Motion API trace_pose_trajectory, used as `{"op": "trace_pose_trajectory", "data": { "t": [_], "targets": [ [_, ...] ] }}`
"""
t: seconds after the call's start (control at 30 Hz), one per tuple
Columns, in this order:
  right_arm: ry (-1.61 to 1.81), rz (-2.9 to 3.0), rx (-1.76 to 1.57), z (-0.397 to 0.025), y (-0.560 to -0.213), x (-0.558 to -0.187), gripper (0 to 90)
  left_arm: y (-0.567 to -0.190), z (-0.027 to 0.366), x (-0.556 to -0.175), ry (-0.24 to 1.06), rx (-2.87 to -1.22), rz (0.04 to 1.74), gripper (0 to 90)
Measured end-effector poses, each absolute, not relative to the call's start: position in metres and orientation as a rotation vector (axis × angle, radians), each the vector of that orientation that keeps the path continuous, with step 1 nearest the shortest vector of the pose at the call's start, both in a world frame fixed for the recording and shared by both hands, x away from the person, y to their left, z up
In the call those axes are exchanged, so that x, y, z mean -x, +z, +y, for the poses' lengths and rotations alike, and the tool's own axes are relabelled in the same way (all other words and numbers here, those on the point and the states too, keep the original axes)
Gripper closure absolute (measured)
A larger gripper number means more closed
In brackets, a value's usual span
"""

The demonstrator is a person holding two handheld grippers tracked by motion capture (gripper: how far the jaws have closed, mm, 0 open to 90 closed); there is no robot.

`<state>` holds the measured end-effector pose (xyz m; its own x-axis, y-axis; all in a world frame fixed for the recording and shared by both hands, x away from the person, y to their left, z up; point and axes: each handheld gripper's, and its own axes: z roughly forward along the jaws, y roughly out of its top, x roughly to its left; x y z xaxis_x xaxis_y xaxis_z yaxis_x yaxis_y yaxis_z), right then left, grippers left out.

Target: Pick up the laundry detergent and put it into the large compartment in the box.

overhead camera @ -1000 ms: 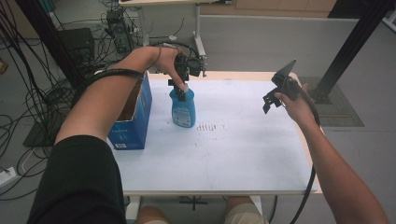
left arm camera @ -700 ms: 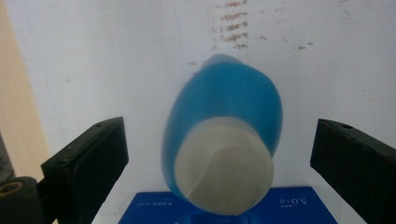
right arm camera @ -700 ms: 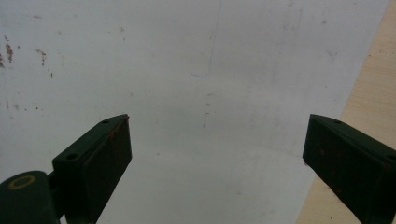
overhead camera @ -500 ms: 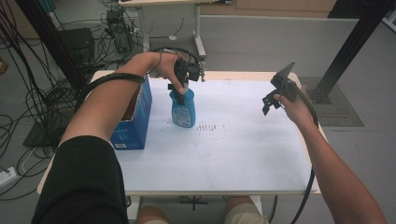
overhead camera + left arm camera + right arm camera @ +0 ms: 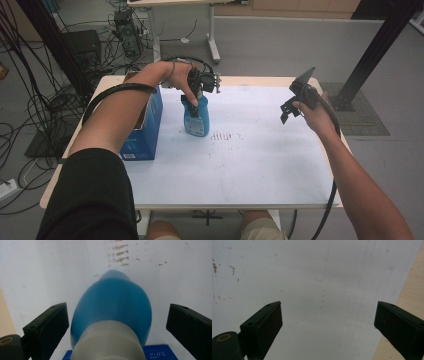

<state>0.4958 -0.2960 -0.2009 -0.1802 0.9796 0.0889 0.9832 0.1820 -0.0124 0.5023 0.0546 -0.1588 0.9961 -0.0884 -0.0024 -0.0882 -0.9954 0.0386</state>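
Note:
A blue bottle [image 5: 196,119] with a pale top stands upright on the white table [image 5: 260,165], left of centre. My left gripper [image 5: 198,96] hangs straight above it and points down. In the left gripper view the left gripper [image 5: 116,312] is open; the blue bottle [image 5: 112,305] rises between the two jaws with a gap on each side. My right gripper [image 5: 288,108] is held in the air over the table's right part. In the right gripper view the right gripper [image 5: 328,307] is open with nothing between its fingers, over bare white tabletop.
A blue cardboard box [image 5: 145,131] lies at the table's left edge, close beside the bottle. Brown smudges [image 5: 225,135] mark the sheet right of the bottle. Cables and desk legs stand on the floor beyond the far edge.
My left gripper has sunk slightly over the bottle's top. The bottle and my right gripper have stayed where they were.

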Motion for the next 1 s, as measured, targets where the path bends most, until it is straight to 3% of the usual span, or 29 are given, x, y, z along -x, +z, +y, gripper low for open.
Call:
{"op": "trace_pose_trajectory", "data": {
  "t": [1.0],
  "targets": [
    [-0.073,-2.356,1.955,-0.2936,-0.2022,-0.4972,8.0,-0.1640,0.0546,-0.4980,0.021,-3.099,-0.159,5.8]
  ]
}}
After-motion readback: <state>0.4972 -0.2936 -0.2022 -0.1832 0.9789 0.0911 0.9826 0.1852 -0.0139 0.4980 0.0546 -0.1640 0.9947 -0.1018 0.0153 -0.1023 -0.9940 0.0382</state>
